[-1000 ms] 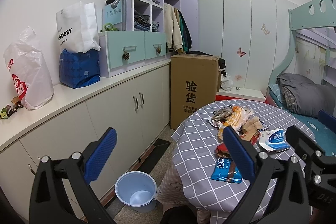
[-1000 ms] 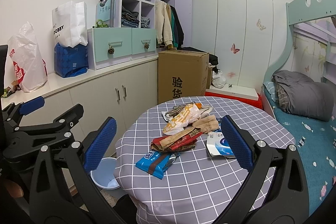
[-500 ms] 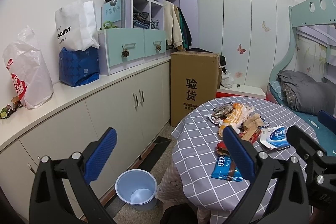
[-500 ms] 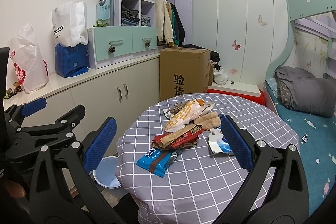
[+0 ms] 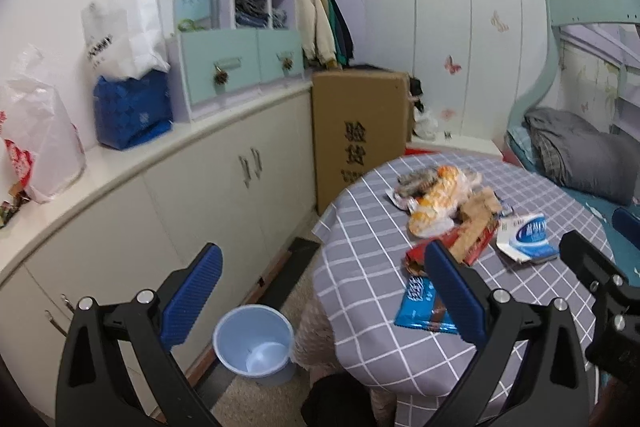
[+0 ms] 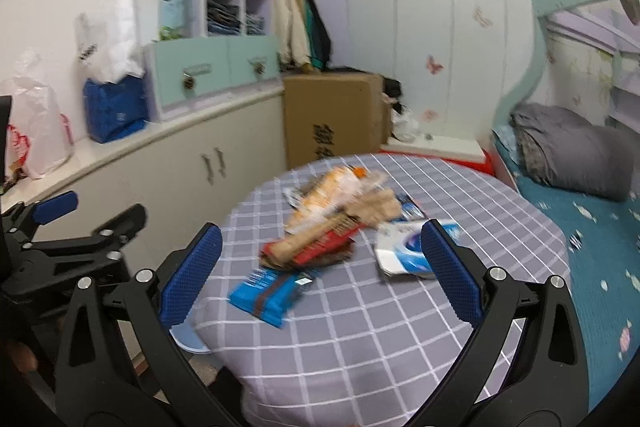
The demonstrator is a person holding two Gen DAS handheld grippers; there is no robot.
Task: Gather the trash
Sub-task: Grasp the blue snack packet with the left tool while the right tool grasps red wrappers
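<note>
Trash collection has not visibly begun: we see the round table [image 6: 400,307] with its grey checked cloth holding the whole litter heap, and the pale blue bin [image 5: 254,343] on the floor beside the table's near edge looks empty, though blur makes us cautious. We count, from largest down, an orange-and-clear snack bag [image 5: 436,197], a white-and-blue packet [image 6: 404,253] lying just beside the pile, a blue wrapper [image 6: 270,287] nearest the table's edge, and red and brown wrappers [image 6: 316,243] between them. Both tools carry nothing. We hold the left gripper [image 5: 320,291] spread wide, above the gap between bin and table, and the right gripper [image 6: 318,267] likewise spread, facing the pile. Everything remains to be picked up.
</note>
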